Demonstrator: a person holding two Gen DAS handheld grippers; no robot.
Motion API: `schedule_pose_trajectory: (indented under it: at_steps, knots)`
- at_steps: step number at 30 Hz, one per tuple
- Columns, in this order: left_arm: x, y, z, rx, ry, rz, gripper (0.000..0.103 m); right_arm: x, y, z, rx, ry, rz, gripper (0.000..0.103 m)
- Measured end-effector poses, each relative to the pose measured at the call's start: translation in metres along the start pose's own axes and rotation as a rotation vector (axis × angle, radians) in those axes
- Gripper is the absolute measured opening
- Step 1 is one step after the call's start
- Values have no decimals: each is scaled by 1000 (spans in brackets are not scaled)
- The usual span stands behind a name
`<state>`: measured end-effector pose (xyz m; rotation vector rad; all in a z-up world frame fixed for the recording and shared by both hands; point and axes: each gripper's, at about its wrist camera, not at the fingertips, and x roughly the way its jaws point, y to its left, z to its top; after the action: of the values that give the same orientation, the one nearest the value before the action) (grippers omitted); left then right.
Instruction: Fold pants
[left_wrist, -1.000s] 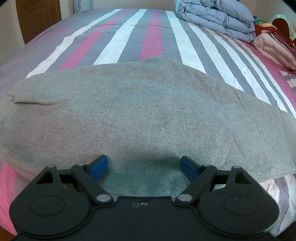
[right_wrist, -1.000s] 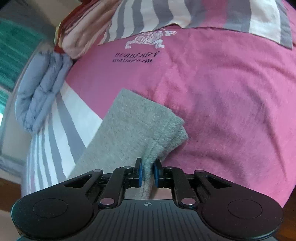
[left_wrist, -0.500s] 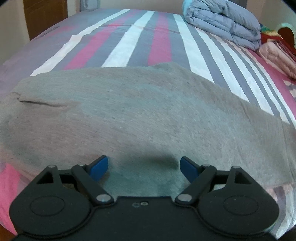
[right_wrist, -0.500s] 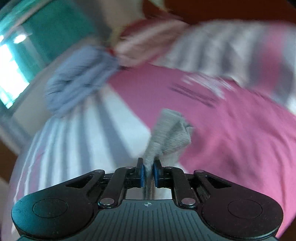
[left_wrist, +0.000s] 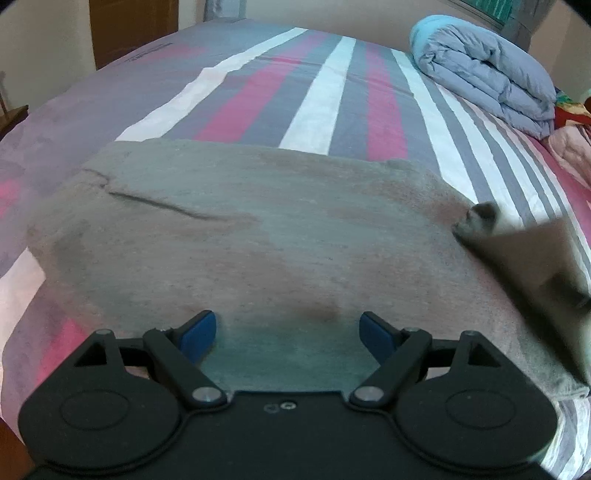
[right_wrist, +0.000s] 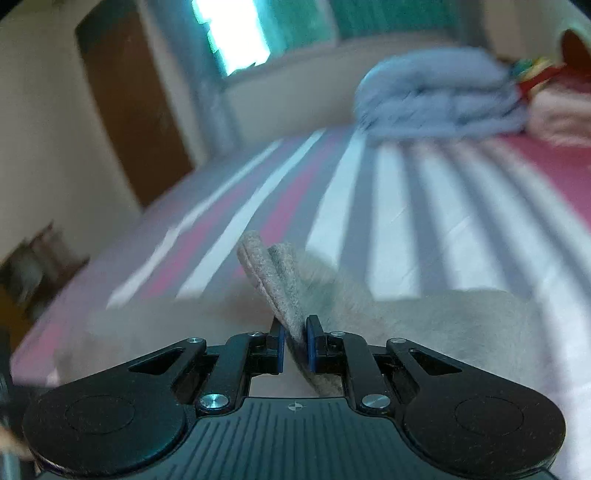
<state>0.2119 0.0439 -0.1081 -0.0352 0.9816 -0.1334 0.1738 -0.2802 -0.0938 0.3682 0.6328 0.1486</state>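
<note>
Grey pants (left_wrist: 258, 240) lie spread across the striped bed in the left wrist view. My left gripper (left_wrist: 288, 332) is open, its blue pads low over the near edge of the pants, holding nothing. My right gripper (right_wrist: 294, 343) is shut on the pants' leg end (right_wrist: 273, 280), lifted above the rest of the pants (right_wrist: 443, 325). That lifted leg end shows blurred at the right in the left wrist view (left_wrist: 524, 258), over the spread fabric.
The bed has a pink, grey and white striped cover (left_wrist: 317, 96). A folded blue-grey duvet (left_wrist: 487, 81) and pink bedding (left_wrist: 572, 151) lie at the far right. A brown door (right_wrist: 129, 110) and a window (right_wrist: 236, 33) are beyond the bed.
My right gripper has swung the held leg end up off the pink part of the bed and over toward the spread pants. The left gripper stays open over the near edge, the view shifting slightly.
</note>
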Motion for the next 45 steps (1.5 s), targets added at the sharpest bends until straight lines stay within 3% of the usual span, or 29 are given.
schedule_pose_trajectory:
  at_steps: [4, 6, 7, 8, 10, 13, 16, 19, 21, 22, 23, 25, 28, 32, 34, 38, 39, 43, 45]
  knots:
    - [0, -4, 0, 12, 0, -7, 78, 39, 18, -45, -33, 150, -30, 13]
    - [-1, -5, 0, 18, 6, -20, 78, 46, 20, -53, -56, 205, -35, 22]
    - [-1, -7, 1, 18, 7, -26, 78, 47, 21, -50, -71, 225, -23, 37]
    - [-1, -10, 2, 18, 7, -31, 78, 42, 25, -49, -73, 237, -6, 66]
    - [-3, -16, 3, 19, 8, -47, 78, 30, 27, -47, -62, 254, 15, 100]
    - [-4, -25, 3, 28, 24, -74, 78, 6, 29, -37, -102, 189, 63, 100]
    - [-2, -41, 2, 48, 64, -122, 77, -6, 12, -27, -127, 116, -60, 100]
    - [4, -59, 1, 36, 114, -186, 77, -4, -23, -26, -89, 120, -198, 99]
    - [11, -68, 5, -13, 145, -218, 78, -4, -43, -28, -83, 122, -279, 79]
    - [16, -73, 7, -29, 158, -223, 78, -6, -49, -31, -95, 132, -306, 56]
    - [20, -78, 9, -43, 169, -227, 78, -4, -54, -35, -108, 150, -328, 45]
    - [28, -88, 12, -63, 190, -241, 80, 0, -64, -43, -110, 201, -339, 44]
    - [35, -99, 15, -67, 207, -230, 79, -1, -72, -55, -99, 190, -320, 44]
    - [35, -103, 17, -71, 216, -200, 68, -4, -79, -59, -73, 165, -291, 44]
    - [27, -96, 16, -96, 227, -197, 75, -5, -86, -59, -40, 152, -270, 44]
    - [16, -84, 11, -97, 224, -150, 80, -13, -89, -64, -9, 115, -241, 44]
    - [18, -81, 10, -124, 241, -162, 77, -16, -88, -66, -7, 105, -237, 44]
    - [25, -74, 12, -260, 262, -271, 45, -19, -94, -73, 28, 48, -203, 53]
    - [25, -80, 17, -250, 258, -290, 43, -22, -95, -78, 29, 16, -182, 57]
